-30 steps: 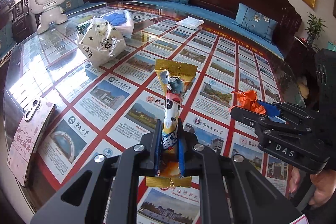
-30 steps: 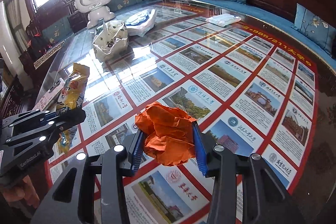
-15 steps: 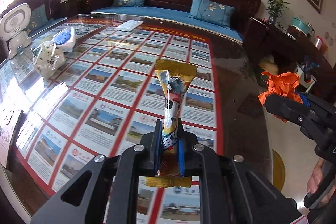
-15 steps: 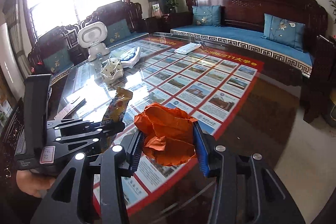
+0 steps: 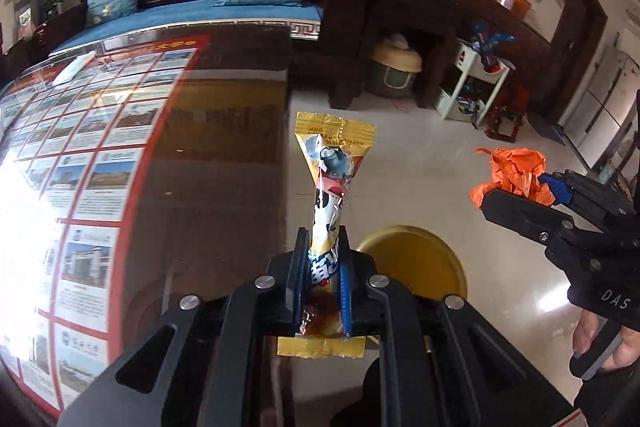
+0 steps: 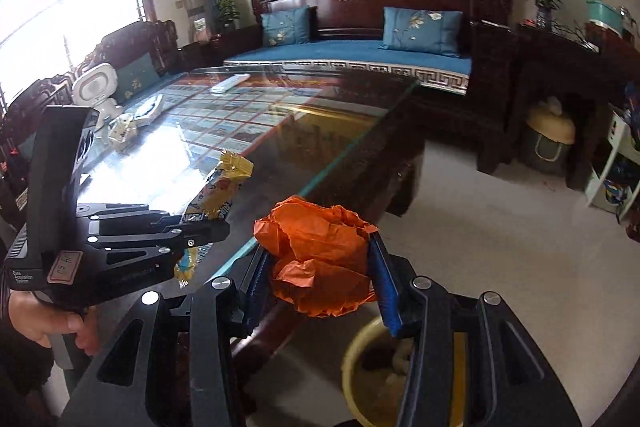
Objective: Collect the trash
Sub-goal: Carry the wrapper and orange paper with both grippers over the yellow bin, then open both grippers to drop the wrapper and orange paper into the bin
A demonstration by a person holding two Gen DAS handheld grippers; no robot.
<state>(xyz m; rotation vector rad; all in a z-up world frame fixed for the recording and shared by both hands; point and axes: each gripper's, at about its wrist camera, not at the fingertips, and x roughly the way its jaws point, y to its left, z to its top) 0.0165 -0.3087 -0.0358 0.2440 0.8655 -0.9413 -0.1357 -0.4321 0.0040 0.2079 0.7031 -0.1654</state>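
Dark carved sofas and pale floor tiles are filling the background now, with the glass-topped table [image 6: 320,131] lying off to the left.

The left gripper [image 5: 323,269] is pinching the snack wrapper [image 5: 334,183] tight low on its body, the gold top standing up beyond the pads. The right gripper [image 6: 320,267] is cradling the crumpled orange paper [image 6: 316,259]; its jaws are easing apart, though the wad is still sitting between the blue pads [image 6: 384,287]. Below both, the yellow bin [image 6: 360,367] is showing only part of its rim.

Risks, as I judge them: the paper is light and springy, and it is hanging near the bin's table-side rim, so with the jaws loosening it could fall onto the tiles or catch on a pad. The wrapper is hanging over the bin's left edge in the left wrist view, so a release from here could miss. The 2 grippers are also close and could bump.

Compared with 1 second ago, both grippers were over the printed table top; they have since swung out past its edge, and the bin has come into view.
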